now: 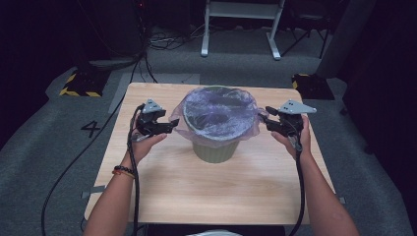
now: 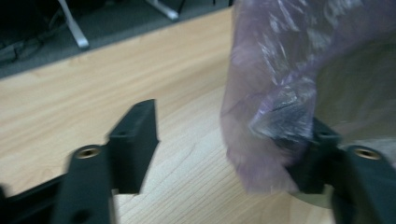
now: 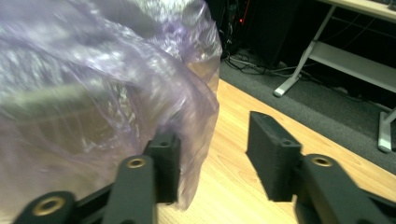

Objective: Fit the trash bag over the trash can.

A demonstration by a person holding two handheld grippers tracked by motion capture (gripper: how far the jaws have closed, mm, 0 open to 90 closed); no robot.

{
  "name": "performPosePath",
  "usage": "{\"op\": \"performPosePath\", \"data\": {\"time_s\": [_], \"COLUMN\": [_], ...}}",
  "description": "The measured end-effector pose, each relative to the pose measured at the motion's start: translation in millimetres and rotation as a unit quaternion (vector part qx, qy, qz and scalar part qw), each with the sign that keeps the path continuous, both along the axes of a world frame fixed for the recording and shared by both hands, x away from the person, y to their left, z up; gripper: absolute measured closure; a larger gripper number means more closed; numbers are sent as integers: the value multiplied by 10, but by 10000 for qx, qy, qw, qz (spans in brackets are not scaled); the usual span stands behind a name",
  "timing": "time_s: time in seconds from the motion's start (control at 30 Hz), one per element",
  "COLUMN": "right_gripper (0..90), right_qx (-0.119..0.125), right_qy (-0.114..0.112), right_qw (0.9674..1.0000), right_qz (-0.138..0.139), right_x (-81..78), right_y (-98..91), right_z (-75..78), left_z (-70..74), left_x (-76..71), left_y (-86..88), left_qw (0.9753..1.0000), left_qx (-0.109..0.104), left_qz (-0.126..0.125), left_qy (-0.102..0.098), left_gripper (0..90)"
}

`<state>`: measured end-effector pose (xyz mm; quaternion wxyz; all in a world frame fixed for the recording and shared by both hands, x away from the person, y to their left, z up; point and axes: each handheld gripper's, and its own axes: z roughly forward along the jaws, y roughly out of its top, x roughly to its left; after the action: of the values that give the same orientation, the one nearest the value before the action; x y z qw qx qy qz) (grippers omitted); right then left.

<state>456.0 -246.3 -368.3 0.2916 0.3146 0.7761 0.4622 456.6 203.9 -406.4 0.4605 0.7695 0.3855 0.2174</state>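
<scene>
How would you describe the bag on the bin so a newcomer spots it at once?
Find the light wooden table in the middle of the grey floor. On it stands a green bin, with a gripper at each side. The purple bag is the thin, see-through crinkled film lining the bin, folded out over its rim.
</scene>
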Motion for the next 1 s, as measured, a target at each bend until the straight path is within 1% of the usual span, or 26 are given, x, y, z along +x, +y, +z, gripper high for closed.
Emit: {"op": "performPosePath", "data": {"time_s": [0.07, 0.13, 0.17, 0.23, 0.3, 0.37, 0.43, 0.5, 0.53, 0.57, 0.63, 0.7, 0.77, 0.8, 0.87, 0.93, 0.97, 1.0], "right_gripper": [483, 436, 411, 365, 346, 336, 334, 348, 377, 393, 415, 431, 435, 436, 436, 431, 422, 408], "right_qx": [7, -30, -46, -106, -81, -86, -107, -130, -131, -133, -101, -122, -112, -114, -135, -82, -71, -54], "right_qy": [-41, -74, -92, -115, -158, -245, -304, -346, -354, -374, -377, -387, -382, -383, -368, -370, -387, -393], "right_qw": [10000, 10000, 9999, 9999, 9998, 9996, 9993, 9990, 9989, 9987, 9985, 9984, 9980, 9979, 9978, 9974, 9971, 9968], "right_qz": [9, 0, 8, 12, 68, 121, 194, 246, 276, 312, 380, 403, 483, 507, 541, 606, 648, 689], "right_x": [-44, -86, -107, -156, -213, -282, -340, -386, -401, -416, -436, -454, -472, -480, -494, -522, -542, -567], "right_y": [-18, -27, -32, -38, -47, -52, -44, -31, -25, -20, -8, 8, 23, 33, 48, 52, 50, 49], "right_z": [31, 58, 71, 99, 126, 153, 173, 189, 196, 201, 207, 208, 204, 200, 195, 194, 193, 191], "left_z": [41, 85, 102, 133, 156, 176, 189, 196, 198, 197, 201, 209, 218, 219, 215, 202, 192, 183], "left_x": [-98, -195, -243, -333, -428, -539, -665, -779, -824, -861, -900, -916, -922, -917, -896, -871, -855, -841], "left_y": [76, 142, 165, 208, 240, 237, 175, 59, -6, -75, -196, -301, -393, -433, -500, -553, -570, -579], "left_qw": [9998, 9996, 9995, 9992, 9988, 9979, 9960, 9936, 9921, 9907, 9885, 9867, 9850, 9845, 9840, 9842, 9841, 9835], "left_qx": [-102, -125, -124, -58, -140, -169, -161, -24, 31, 61, 167, 178, 228, 267, 351, 500, 526, 546], "left_qz": [-47, -93, -128, -181, -280, -400, -635, -885, -1033, -1154, -1307, -1426, -1515, -1519, -1529, -1451, -1461, -1512], "left_qy": [-136, -229, -258, -350, -388, -483, -603, -698, -718, -724, -742, -759, -798, -833, -850, -878, -858, -827], "left_gripper": [241, 218, 202, 180, 167, 167, 168, 168, 168, 169, 169, 175, 211, 246, 353, 443, 507, 572]}}
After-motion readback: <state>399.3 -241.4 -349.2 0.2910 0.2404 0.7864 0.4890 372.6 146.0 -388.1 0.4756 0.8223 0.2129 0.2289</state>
